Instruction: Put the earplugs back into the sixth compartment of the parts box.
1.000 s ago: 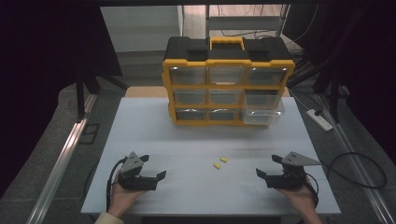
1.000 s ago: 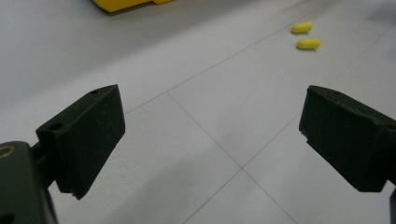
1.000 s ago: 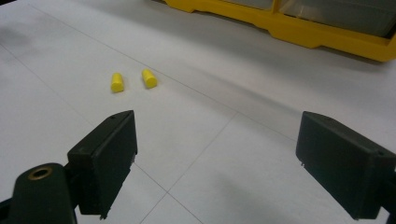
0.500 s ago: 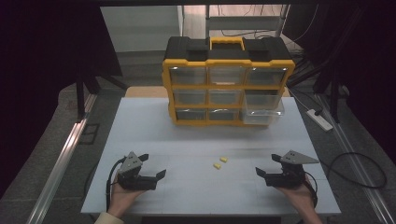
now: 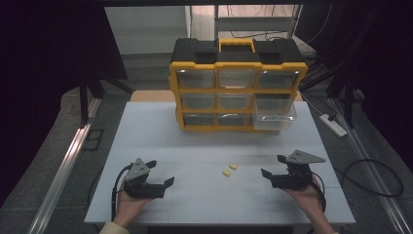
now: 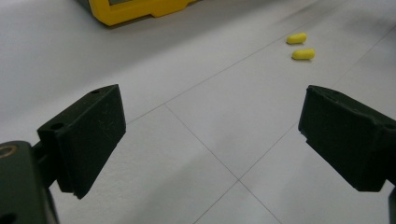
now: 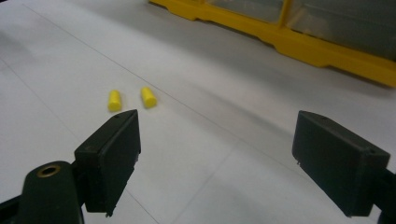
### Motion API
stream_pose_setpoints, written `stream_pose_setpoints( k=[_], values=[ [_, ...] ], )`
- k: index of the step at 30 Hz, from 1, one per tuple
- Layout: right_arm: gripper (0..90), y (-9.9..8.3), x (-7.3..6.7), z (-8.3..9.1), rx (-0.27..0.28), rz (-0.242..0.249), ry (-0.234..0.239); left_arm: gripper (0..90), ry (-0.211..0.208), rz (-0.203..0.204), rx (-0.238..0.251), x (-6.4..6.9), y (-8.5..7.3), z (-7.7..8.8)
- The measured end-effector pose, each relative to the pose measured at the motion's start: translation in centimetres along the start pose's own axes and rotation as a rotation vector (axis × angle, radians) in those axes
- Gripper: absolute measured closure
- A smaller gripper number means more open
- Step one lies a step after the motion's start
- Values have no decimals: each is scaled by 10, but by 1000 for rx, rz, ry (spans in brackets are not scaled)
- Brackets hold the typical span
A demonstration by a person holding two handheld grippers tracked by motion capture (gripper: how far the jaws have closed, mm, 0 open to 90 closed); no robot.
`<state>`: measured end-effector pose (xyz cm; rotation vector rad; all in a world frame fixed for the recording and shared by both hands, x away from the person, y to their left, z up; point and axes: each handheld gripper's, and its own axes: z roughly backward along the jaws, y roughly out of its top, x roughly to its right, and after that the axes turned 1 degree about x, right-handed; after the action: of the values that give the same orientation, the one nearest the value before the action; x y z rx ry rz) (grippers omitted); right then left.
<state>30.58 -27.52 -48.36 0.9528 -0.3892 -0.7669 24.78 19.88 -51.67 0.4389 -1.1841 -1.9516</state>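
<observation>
Both grippers rest low at the near edge of the white table [image 5: 146,126], each with its jaws spread wide and nothing between them. The left gripper [image 5: 163,178] sits in the person's left hand [image 5: 127,204]; the right gripper [image 5: 272,168] sits in the right hand [image 5: 308,195].

The things to be picked up appear to be two small yellow earplugs, lying between the grippers and a little beyond their jaw tips. From the right gripper [image 7: 215,158], the nearer earplug [image 7: 114,100] and the farther earplug [image 7: 148,97] lie ahead and to the left of its jaw line, just past the left jaw, close beside each other but apart. Each one's long axis runs roughly away from this gripper, so the jaws would close across the short width. From the left gripper [image 6: 212,140], the same two pieces [image 6: 303,54] [image 6: 296,38] lie ahead and to the right, well beyond the jaws, their long axes crosswise to its line of sight.

In the high view the nearer earplug [image 5: 226,173] and its neighbour [image 5: 233,166] look closer to the right gripper than to the left, so the right hand seems better placed to reach first, swinging leftward and forward. Beyond them stands the yellow drawer organizer [image 5: 237,87], its lower right clear drawer [image 5: 273,119] pulled out, a likely destination.
</observation>
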Motion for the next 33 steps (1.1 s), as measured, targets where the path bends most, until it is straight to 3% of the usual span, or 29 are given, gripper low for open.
stream_pose_setpoints(
  k=[11, 19, 27, 33],
  values=[
    [159, 25, -18, -9, -5, 41, 50, 77, -1, -2, -3, 0, 0, 0],
    [173, 46, -23, -23, -31, 41, 44, 77, -4, -5, 1, 0, 0, 0],
    [173, 67, -34, -35, -47, 106, 73, 77, -6, -4, 6, 1, 0, 0],
    [176, 79, -38, -41, -69, 118, 71, 79, -6, -6, 4, 1, 0, -1]
  ],
)
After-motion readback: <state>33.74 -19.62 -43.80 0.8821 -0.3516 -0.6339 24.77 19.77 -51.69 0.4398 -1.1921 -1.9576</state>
